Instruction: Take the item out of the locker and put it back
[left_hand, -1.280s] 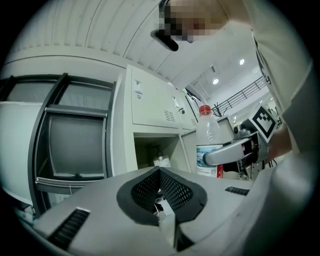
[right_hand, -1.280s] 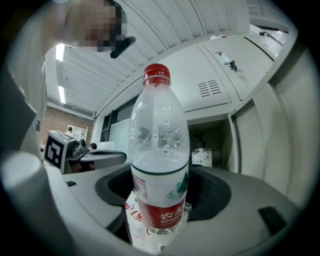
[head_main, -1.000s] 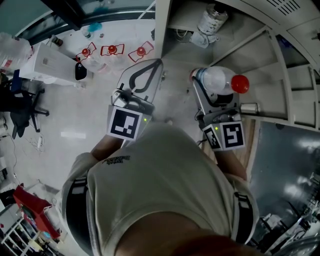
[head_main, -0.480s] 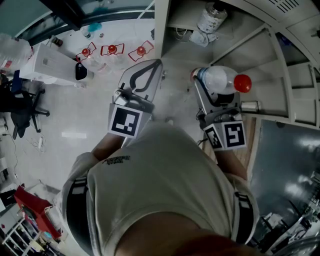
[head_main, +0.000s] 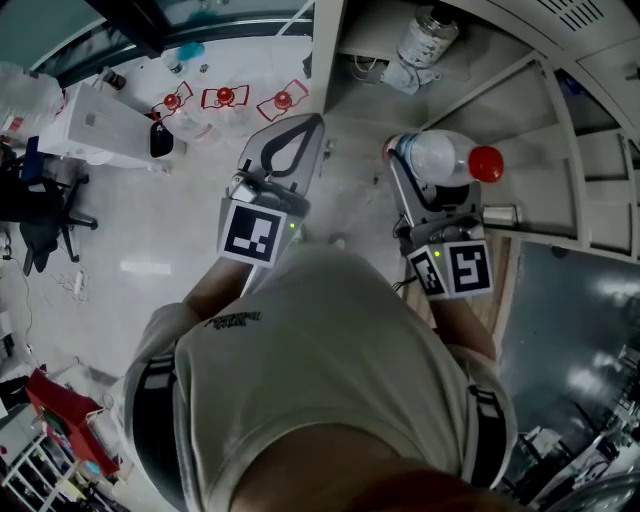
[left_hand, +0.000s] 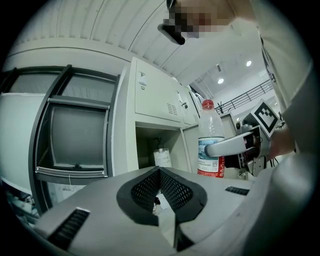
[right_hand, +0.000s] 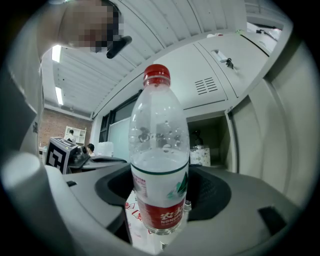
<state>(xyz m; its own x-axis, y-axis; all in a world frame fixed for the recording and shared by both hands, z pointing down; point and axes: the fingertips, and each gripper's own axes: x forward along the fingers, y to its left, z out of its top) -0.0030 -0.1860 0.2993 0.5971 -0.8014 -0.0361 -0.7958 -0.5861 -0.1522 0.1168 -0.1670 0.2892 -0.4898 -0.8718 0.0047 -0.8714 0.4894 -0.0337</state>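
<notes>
Pale glossy floor (head_main: 140, 270), black swivel office chair (head_main: 42, 215) off at the left edge, white boxy unit (head_main: 95, 125) near it. Round ceiling spotlights (left_hand: 220, 80) on, red brick wall (right_hand: 51, 129) further back.

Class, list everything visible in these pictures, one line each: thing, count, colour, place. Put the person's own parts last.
water bottle: one, clear with red cap, held in the right claw
locker: one, pale grey, compartment open ahead
jar: one, clear, inside that open compartment
small red objects: three, red, on the floor
office chair: one, black, far left
left claw: one, grey, shut, empty
right claw: one, grey, shut on the water bottle
</notes>
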